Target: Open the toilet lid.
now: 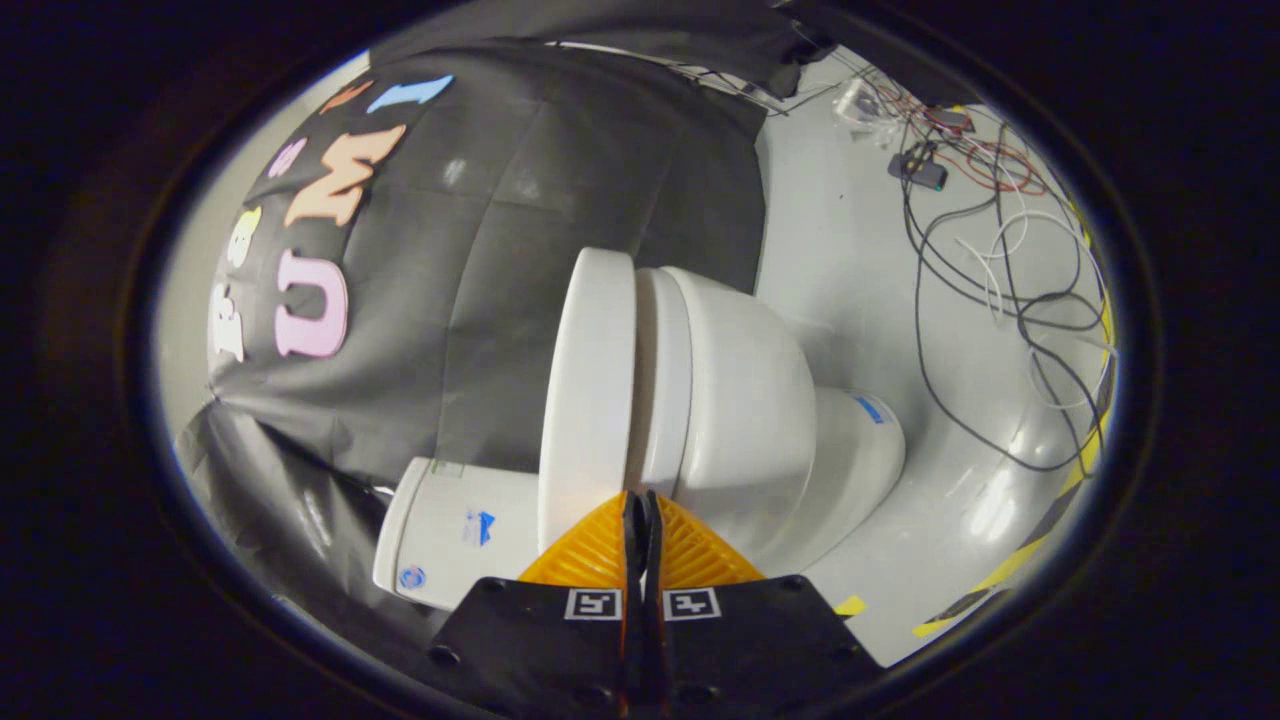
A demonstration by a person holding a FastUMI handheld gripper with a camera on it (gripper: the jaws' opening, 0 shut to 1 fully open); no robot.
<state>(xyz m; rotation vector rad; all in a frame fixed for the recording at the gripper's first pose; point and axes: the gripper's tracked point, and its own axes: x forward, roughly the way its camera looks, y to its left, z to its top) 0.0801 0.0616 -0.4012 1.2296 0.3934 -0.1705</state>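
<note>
The view is rolled on its side, so the smooth white ceramic toilet appears tipped over, its base resting on the pale grey glossy floor that runs along one side of the scene. The flat white oval toilet lid lies closed against the seat and rim, its long axis running from the tank end near the fingers away toward the bowl's front, and its top face turned toward the black cloth wall. The rounded white tank sits next to the lid's hinge end, against the wall.

The gripper has its two fingers pressed together with no gap visible between them and nothing held. Their tips sit right at the seam where the lid's edge meets the seat, near the hinge end; whether they touch the lid cannot be told.

A tangle of black, white and red cables sprawls over the floor well beyond the bowl, and yellow-and-black striped tape runs along the floor's far edge.
</note>
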